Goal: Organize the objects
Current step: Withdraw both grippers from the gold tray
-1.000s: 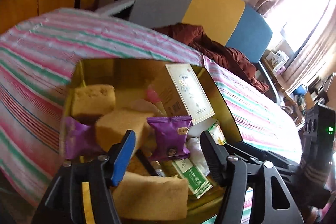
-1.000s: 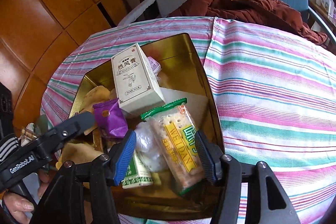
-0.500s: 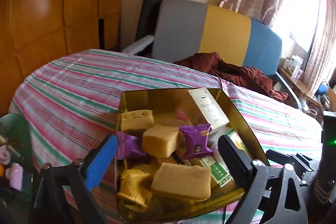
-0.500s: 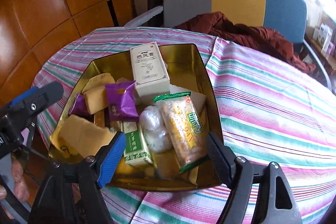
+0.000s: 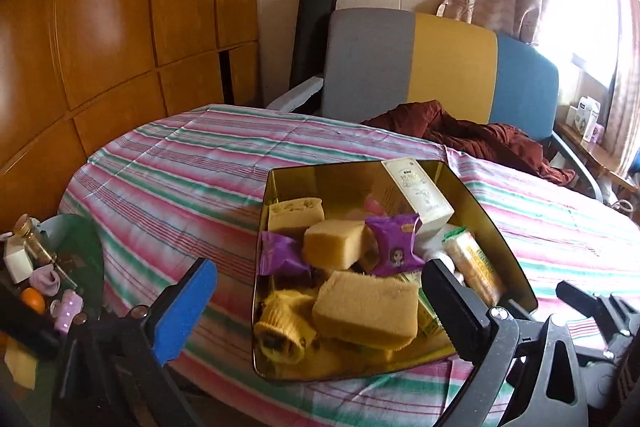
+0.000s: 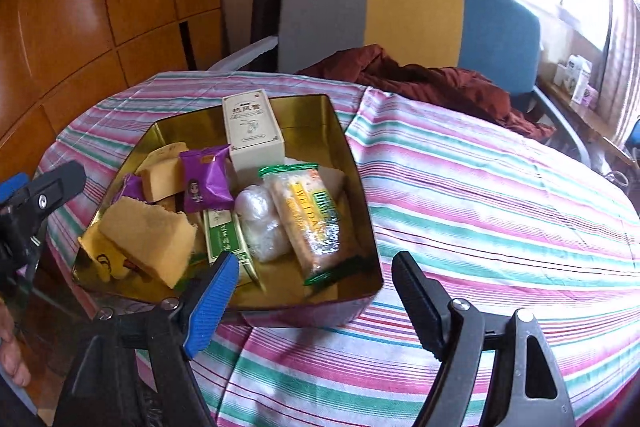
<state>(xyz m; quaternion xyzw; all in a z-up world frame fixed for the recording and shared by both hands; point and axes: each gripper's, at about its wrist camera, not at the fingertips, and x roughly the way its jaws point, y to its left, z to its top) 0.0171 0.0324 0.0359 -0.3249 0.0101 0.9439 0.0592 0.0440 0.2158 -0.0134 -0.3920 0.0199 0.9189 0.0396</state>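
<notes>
A gold tin box (image 5: 508, 251) (image 6: 360, 187) sits on the striped tablecloth (image 5: 180, 163) (image 6: 480, 195), full of things: yellow sponge cakes (image 5: 366, 303) (image 6: 148, 241), purple snack packets (image 5: 394, 245) (image 6: 206, 177), a white carton (image 5: 418, 189) (image 6: 252, 131), a cracker pack (image 6: 310, 219), a green box (image 6: 224, 237) and a clear wrapped lump (image 6: 262, 223). My left gripper (image 5: 316, 307) is open and empty, in front of the box's near edge. My right gripper (image 6: 314, 297) is open and empty, just short of the box's near wall.
A grey, yellow and blue sofa (image 5: 440, 63) (image 6: 400, 15) stands behind the table with a dark red cloth (image 5: 480, 135) (image 6: 420, 83) on it. A low glass table with small bottles (image 5: 36, 267) stands at the left. Wooden wall panels (image 5: 100, 27) rise at the left.
Both grippers have pulled back and up from inside the box and opened wider. The box contents have not moved.
</notes>
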